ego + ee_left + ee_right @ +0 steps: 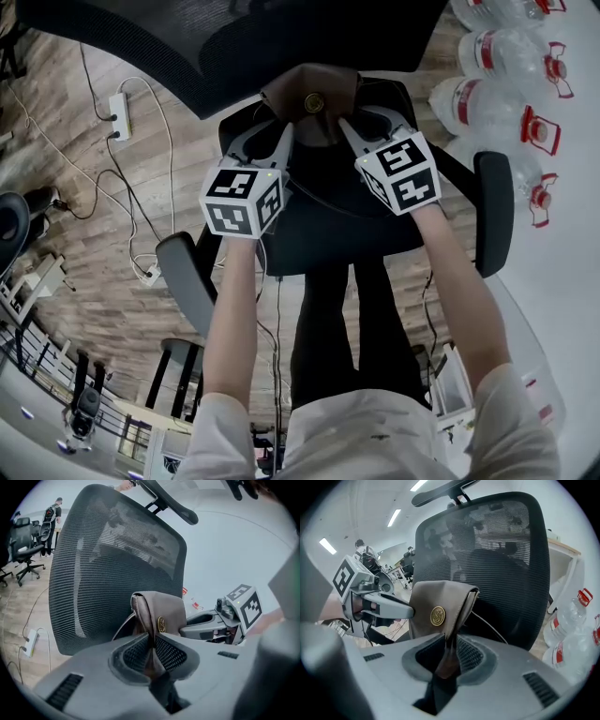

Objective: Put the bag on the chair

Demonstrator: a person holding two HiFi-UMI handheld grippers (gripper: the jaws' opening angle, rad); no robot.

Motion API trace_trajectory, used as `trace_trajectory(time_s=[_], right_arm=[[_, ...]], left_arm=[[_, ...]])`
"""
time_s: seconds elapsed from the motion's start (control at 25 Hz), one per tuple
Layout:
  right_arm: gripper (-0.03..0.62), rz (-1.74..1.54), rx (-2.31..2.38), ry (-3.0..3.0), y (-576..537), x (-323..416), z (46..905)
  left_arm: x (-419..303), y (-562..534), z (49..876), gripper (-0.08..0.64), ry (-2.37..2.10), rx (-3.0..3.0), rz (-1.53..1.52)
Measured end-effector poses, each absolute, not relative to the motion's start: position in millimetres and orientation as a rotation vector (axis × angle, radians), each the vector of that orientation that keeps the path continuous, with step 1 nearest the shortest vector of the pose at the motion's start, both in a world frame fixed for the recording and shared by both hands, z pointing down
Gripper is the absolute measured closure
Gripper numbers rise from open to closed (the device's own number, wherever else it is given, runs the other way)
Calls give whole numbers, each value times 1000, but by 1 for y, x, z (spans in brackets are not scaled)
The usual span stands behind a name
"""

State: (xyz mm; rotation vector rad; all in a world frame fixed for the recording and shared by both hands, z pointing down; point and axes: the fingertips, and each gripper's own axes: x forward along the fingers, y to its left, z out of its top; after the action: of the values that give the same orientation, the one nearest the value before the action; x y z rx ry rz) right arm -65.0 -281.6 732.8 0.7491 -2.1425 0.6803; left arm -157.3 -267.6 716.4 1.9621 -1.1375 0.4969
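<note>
A brown bag [309, 98] with a round gold emblem hangs above the black seat of an office chair [328, 220], in front of its mesh backrest [234, 42]. My left gripper [274, 141] is shut on the bag's left edge, and my right gripper [345, 127] is shut on its right edge. In the left gripper view the bag [157, 616] folds down into the jaws, with the right gripper [220, 620] beside it. In the right gripper view the bag [440, 613] is pinched the same way, and the left gripper [370, 602] shows at its left.
Several large water bottles [497, 98] stand to the right of the chair, next to its right armrest [494, 211]. The left armrest [187, 281] is at lower left. A power strip [119, 111] and cables lie on the wooden floor at left.
</note>
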Motion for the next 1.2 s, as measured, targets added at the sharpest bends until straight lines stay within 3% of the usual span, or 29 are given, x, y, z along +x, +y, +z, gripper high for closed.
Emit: trace_trajectory(time_s=[1.2], right_arm=[[518, 764, 772, -2076, -301, -63, 778]], left_arm=[[-161, -277, 772, 523, -1092, 1896, 619]])
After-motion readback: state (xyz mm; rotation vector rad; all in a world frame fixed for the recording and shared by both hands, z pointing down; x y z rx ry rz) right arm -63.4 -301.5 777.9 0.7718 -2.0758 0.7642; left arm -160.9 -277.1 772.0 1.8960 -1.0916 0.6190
